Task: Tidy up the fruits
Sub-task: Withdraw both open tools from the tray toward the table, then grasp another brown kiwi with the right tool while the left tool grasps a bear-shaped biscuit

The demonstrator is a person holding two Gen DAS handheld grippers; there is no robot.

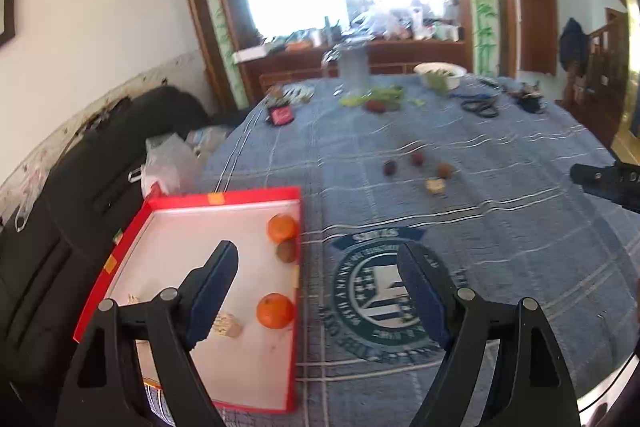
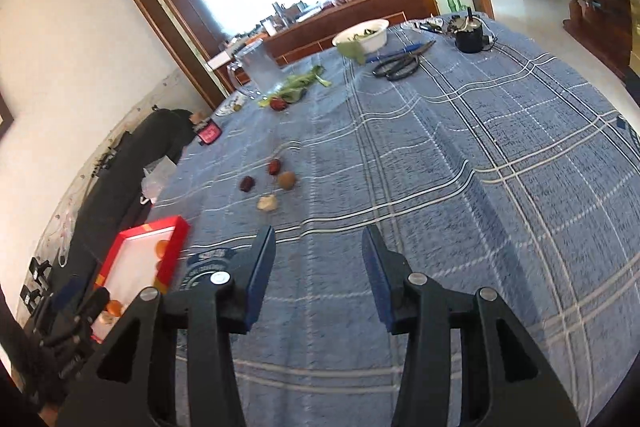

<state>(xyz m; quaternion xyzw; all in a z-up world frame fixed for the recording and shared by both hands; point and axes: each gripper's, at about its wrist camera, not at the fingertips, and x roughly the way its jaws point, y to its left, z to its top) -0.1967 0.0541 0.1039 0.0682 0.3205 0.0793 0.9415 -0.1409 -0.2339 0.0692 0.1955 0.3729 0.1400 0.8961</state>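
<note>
A red box with a white floor (image 1: 224, 195) lies on the blue checked tablecloth at the left; it also shows in the right wrist view (image 2: 176, 243). In it are two oranges (image 1: 275, 310) (image 1: 282, 227), a brown kiwi (image 1: 287, 251) and a pale walnut (image 1: 228, 325). Farther out on the cloth lie two dark red dates (image 1: 389, 167) (image 1: 417, 158), a brown kiwi (image 1: 445, 171) and a pale walnut (image 1: 435, 185). My left gripper (image 1: 318, 253) is open and empty over the box's right edge. My right gripper (image 2: 319, 237) is open and empty, short of the loose fruit (image 2: 287, 180).
At the table's far side stand a clear jug (image 2: 258, 67), a white bowl of greens (image 2: 362, 35), black scissors (image 2: 400, 63), a dark pot (image 2: 469, 37), loose leaves with a red fruit (image 2: 276, 103) and a pink item (image 2: 209, 134). A black bag (image 1: 80, 207) lies left of the table.
</note>
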